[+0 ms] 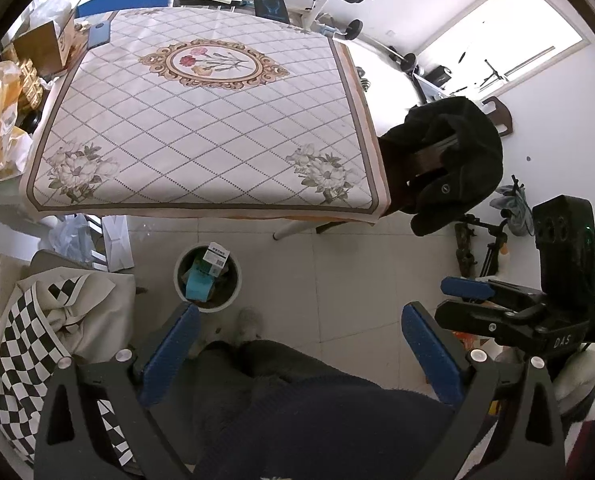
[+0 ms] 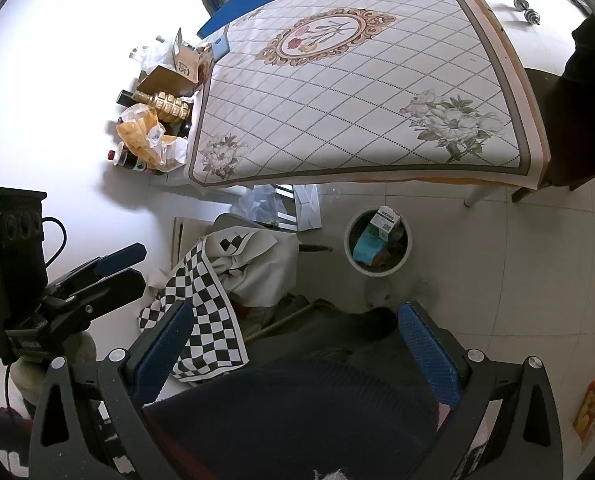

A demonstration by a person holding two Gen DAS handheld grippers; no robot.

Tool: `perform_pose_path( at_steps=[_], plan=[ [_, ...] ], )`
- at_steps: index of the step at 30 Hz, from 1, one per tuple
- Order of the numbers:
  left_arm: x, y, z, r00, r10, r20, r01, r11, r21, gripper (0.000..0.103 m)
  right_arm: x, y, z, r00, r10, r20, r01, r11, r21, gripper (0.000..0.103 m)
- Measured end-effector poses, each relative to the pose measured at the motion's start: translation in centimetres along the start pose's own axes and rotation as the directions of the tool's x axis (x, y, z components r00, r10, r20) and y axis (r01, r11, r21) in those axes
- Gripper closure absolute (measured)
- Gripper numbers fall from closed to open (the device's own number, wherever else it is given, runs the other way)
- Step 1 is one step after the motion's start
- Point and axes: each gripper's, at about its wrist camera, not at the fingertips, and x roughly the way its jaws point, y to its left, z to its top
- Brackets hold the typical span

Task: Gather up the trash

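Note:
A round white trash bin (image 1: 182, 280) stands on the tiled floor in front of the table; it also shows in the right wrist view (image 2: 351, 256). It holds a light blue box (image 1: 196, 284) (image 2: 367, 246) and a white carton (image 1: 215, 259) (image 2: 385, 219). My left gripper (image 1: 297, 344) is open and empty, held above the person's lap. My right gripper (image 2: 293, 340) is open and empty too; its blue fingers (image 1: 467, 289) show at the right of the left wrist view. The left gripper's fingers (image 2: 117, 258) show at the left of the right wrist view.
A table with a quilted floral cloth (image 1: 201, 120) (image 2: 357, 92) fills the far side. Bags, a cardboard box (image 2: 173, 68) and bottles lie to its left. A checkered cloth (image 1: 29, 344) (image 2: 209, 304) is draped at the near left. A dark coat hangs on a chair (image 1: 449, 160).

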Motion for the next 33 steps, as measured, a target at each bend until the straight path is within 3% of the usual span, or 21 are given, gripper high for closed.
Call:
perform_pose_path(
  at_steps=[33],
  plan=[
    [0.13,-0.45,0.21,1.0,-0.023,-0.006,0.023,1.0,-0.02,0.0,0.57,0.57,-0.52,1.0,0.012,0.001,-0.012,0.999,0.051,0.0]
  ],
)
